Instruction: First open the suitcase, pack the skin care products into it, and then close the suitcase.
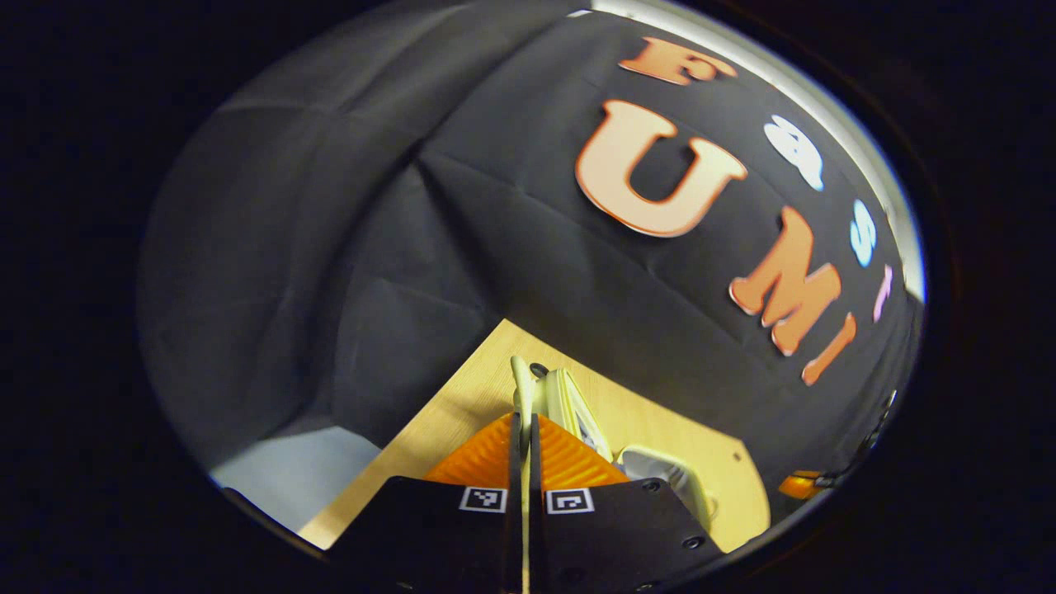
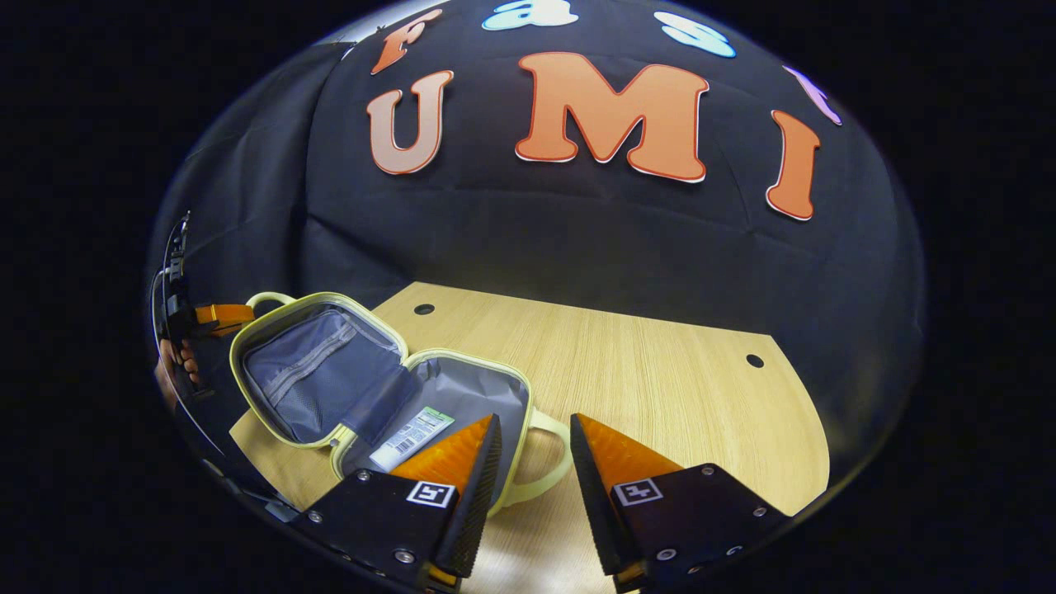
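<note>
Table [image 2: 660,388]: pale wood grain, with two small dark holes.
Wall [image 2: 577,239]: creased black cloth, rose directly behind the table.
Light: bright strip above the wall.

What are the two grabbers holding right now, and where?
The left gripper is shut on the open suitcase's lid handle. The right gripper is open and holds nothing, above the table.
</note>
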The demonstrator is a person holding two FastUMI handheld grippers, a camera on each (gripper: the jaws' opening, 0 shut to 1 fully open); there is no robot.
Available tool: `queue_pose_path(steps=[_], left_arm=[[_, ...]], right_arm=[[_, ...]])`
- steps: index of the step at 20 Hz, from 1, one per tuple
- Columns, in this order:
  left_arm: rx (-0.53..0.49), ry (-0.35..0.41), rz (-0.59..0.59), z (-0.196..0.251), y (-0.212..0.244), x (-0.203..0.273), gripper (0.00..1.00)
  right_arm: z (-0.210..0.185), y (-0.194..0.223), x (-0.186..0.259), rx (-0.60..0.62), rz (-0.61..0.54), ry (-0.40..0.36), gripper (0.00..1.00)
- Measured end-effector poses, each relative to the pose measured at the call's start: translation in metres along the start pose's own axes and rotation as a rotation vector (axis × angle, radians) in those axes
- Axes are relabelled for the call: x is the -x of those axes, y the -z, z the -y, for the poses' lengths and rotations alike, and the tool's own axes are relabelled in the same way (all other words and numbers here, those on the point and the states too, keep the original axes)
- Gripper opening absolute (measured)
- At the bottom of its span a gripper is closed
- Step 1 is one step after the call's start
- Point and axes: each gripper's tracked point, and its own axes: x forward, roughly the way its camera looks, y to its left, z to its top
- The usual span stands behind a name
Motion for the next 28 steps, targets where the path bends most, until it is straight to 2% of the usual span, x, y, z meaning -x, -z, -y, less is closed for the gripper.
queue_pose_path(steps=[1,4,9,12,17,19,20,24,28], left_arm=[[-0.077,0.008,0.004,0.013,-0.007,0.001,0.03],[-0.196,0.005,0.005,0.043,-0.016,0.009,0.03],[-0.443,0.017,0.024,0.135,-0.025,0.022,0.03],[-0.542,0.024,0.038,0.182,-0.02,0.023,0.03],[-0.603,0.059,0.053,0.265,0.011,0.023,0.03],[-0.656,0.053,0.046,0.286,0.027,0.023,0.03],[-0.692,0.074,0.039,0.307,0.041,0.023,0.03],[-0.705,0.15,-0.014,0.358,0.089,0.014,0.03],[-0.708,0.206,-0.059,0.386,0.138,0.005,0.04]], right_arm=[[0.005,-0.003,0.002,0.0,0.009,-0.004,0.56],[0.02,-0.009,0.004,-0.013,0.031,-0.004,0.56],[0.056,-0.028,0.016,-0.024,0.086,-0.007,0.55],[0.078,-0.032,0.02,-0.01,0.129,0.004,0.59],[0.113,-0.033,0.031,0.035,0.167,0.011,0.73],[0.123,-0.029,0.034,0.036,0.169,0.005,0.78],[0.132,-0.026,0.034,0.038,0.171,0.008,0.8],[0.145,-0.029,0.041,0.014,0.17,0.001,0.81],[0.169,-0.013,0.046,0.01,0.168,0.014,0.81]])
